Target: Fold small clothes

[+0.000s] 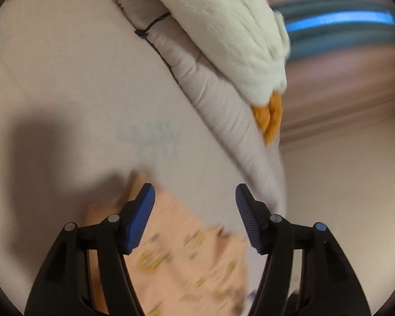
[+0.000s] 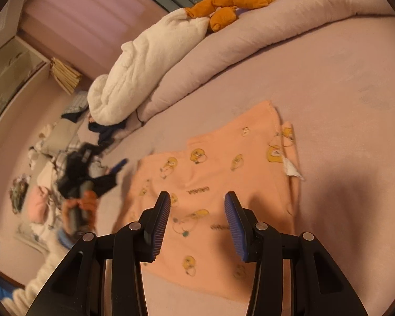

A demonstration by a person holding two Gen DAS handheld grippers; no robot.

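A small peach garment [image 2: 218,184] with yellow cartoon prints lies flat, partly folded, on the pink bed sheet [image 2: 342,92]. A white label sticks out at its right edge. My right gripper [image 2: 197,197] is open and empty, hovering above the garment's near half. My left gripper [image 1: 194,192] is open and empty above one end of the same garment [image 1: 187,258], which is blurred in the left wrist view. The left gripper also shows in the right wrist view [image 2: 119,165], held in a hand just left of the garment.
A rolled pink duvet [image 2: 250,39] runs along the back of the bed, with a white plush goose [image 2: 144,65] with orange feet lying on it. It also shows in the left wrist view [image 1: 231,34]. Piled clothes and clutter [image 2: 47,171] lie left of the bed.
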